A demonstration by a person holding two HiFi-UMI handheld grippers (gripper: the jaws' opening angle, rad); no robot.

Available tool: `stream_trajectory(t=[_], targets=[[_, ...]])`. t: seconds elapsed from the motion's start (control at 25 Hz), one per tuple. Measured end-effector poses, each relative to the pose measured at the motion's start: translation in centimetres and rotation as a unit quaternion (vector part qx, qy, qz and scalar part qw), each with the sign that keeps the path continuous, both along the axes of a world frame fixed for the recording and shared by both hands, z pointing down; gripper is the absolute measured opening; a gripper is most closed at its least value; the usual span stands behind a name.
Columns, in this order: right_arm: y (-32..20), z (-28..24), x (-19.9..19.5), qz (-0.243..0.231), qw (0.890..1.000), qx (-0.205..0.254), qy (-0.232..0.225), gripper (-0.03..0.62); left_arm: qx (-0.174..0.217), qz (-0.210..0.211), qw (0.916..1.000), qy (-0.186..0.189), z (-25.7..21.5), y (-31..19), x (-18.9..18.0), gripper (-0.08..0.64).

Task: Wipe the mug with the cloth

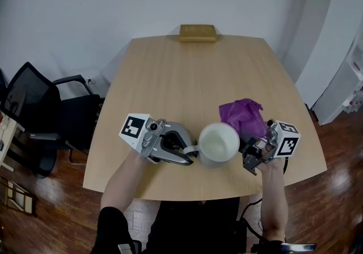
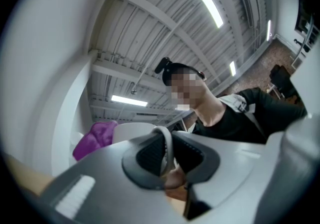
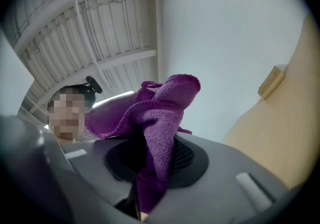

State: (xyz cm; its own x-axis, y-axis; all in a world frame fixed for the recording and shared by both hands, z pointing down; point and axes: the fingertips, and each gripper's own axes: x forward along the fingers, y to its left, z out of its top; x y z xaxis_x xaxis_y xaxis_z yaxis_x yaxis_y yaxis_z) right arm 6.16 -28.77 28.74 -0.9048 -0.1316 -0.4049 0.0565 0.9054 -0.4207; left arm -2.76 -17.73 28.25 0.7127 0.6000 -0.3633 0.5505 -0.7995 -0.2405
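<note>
A white mug is held just above the near edge of the table, its mouth facing up toward me. My left gripper is shut on the mug's handle, which stands between the dark pads in the left gripper view. A purple cloth bunches up right of the mug, close against its side. My right gripper is shut on the cloth, whose folds rise out of the jaws and hide most of the pads. The mug body and the cloth also show beyond the left jaws.
The light wooden table carries a brown box at its far edge. A black office chair stands to the left of the table. White shelving lines the right wall.
</note>
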Motion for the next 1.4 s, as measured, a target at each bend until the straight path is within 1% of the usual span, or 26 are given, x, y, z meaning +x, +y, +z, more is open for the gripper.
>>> stream_trajectory(t=[0.12, 0.16, 0.2, 0.24, 0.28, 0.36, 0.44, 0.48, 0.56, 0.72, 0.8, 0.88, 0.96, 1.0, 1.04, 1.08, 1.12, 1.16, 1.2, 1.24, 1.28, 1.32, 1.4], targets=[[-0.4, 4.3, -2.2, -0.004, 0.997, -0.028, 0.072, 0.081, 0.011, 0.013, 0.9998, -0.007, 0.3, 0.9, 0.2, 0.073], [-0.5, 5.1, -2.5, 0.001, 0.996, -0.030, 0.090, 0.081, 0.013, 0.014, 0.9998, -0.010, 0.4, 1.1, 0.4, 0.070], [-0.5, 5.1, -2.3, 0.008, 0.995, -0.025, 0.095, 0.081, 0.013, 0.015, 0.9997, -0.012, 0.5, 1.2, 0.6, 0.064], [-0.5, 4.4, -1.7, 0.012, 0.996, -0.015, 0.087, 0.081, 0.012, 0.015, 0.9997, -0.012, 0.5, 1.2, 0.7, 0.063], [-0.3, 3.0, -0.9, 0.012, 0.998, 0.000, 0.064, 0.083, 0.012, 0.016, 0.9997, -0.012, 0.5, 1.2, 0.8, 0.063], [0.8, -1.0, 1.2, -0.005, 0.999, 0.038, -0.001, 0.081, 0.012, 0.018, 0.9997, -0.010, 0.5, 1.2, 0.6, 0.061], [2.4, -4.5, 2.6, -0.036, 0.995, 0.070, -0.057, 0.081, 0.013, 0.024, 0.9996, -0.009, 0.3, 1.3, 0.4, 0.061], [3.0, -5.5, 2.8, -0.053, 0.993, 0.077, -0.074, 0.081, 0.015, 0.028, 0.9995, -0.009, 0.4, 1.5, 0.4, 0.063], [3.7, -5.8, 2.2, -0.084, 0.991, 0.071, -0.078, 0.081, 0.021, 0.037, 0.9990, -0.011, 0.5, 1.9, 0.5, 0.063], [4.0, -2.0, -1.1, -0.134, 0.990, 0.020, -0.041, 0.081, 0.025, 0.051, 0.9982, -0.018, 0.9, 2.6, 0.8, 0.064], [3.7, 0.8, -2.8, -0.139, 0.990, -0.005, 0.000, 0.081, 0.023, 0.056, 0.9980, -0.019, 0.9, 2.6, 0.8, 0.064], [3.0, 3.4, -4.1, -0.127, 0.990, -0.021, 0.056, 0.081, 0.025, 0.055, 0.9979, -0.024, 0.9, 2.7, 1.0, 0.064], [2.1, 5.0, -4.3, -0.093, 0.990, -0.019, 0.105, 0.081, 0.025, 0.053, 0.9979, -0.029, 1.1, 2.7, 1.2, 0.064], [1.7, 5.1, -3.9, -0.070, 0.991, -0.010, 0.118, 0.083, 0.025, 0.053, 0.9978, -0.031, 1.2, 2.7, 1.3, 0.063], [1.3, 4.4, -3.3, -0.052, 0.992, 0.001, 0.113, 0.083, 0.024, 0.053, 0.9978, -0.033, 1.3, 2.7, 1.3, 0.061], [1.2, 3.0, -2.4, -0.044, 0.995, 0.014, 0.087, 0.083, 0.024, 0.053, 0.9977, -0.034, 1.4, 2.7, 1.3, 0.060], [1.4, 0.9, -1.4, -0.048, 0.998, 0.027, 0.043, 0.081, 0.023, 0.053, 0.9977, -0.035, 1.4, 2.6, 1.2, 0.058], [1.9, -1.4, -0.4, -0.061, 0.997, 0.040, -0.007, 0.081, 0.023, 0.054, 0.9977, -0.036, 1.4, 2.6, 1.1, 0.058], [2.5, -3.4, 0.4, -0.077, 0.995, 0.049, -0.049, 0.081, 0.023, 0.054, 0.9976, -0.037, 1.4, 2.5, 1.0, 0.058], [3.1, -4.7, 0.7, -0.092, 0.991, 0.054, -0.075, 0.081, 0.026, 0.054, 0.9975, -0.038, 1.5, 2.5, 1.0, 0.058], [3.7, -5.4, 0.6, -0.107, 0.989, 0.054, -0.087, 0.081, 0.029, 0.055, 0.9972, -0.041, 1.6, 2.6, 1.1, 0.058], [4.2, -5.6, 0.3, -0.120, 0.988, 0.051, -0.088, 0.081, 0.034, 0.056, 0.9969, -0.044, 1.7, 2.8, 1.2, 0.058], [4.9, -4.8, -0.9, -0.140, 0.987, 0.033, -0.069, 0.081, 0.045, 0.058, 0.9959, -0.052, 2.1, 3.3, 1.5, 0.059]])
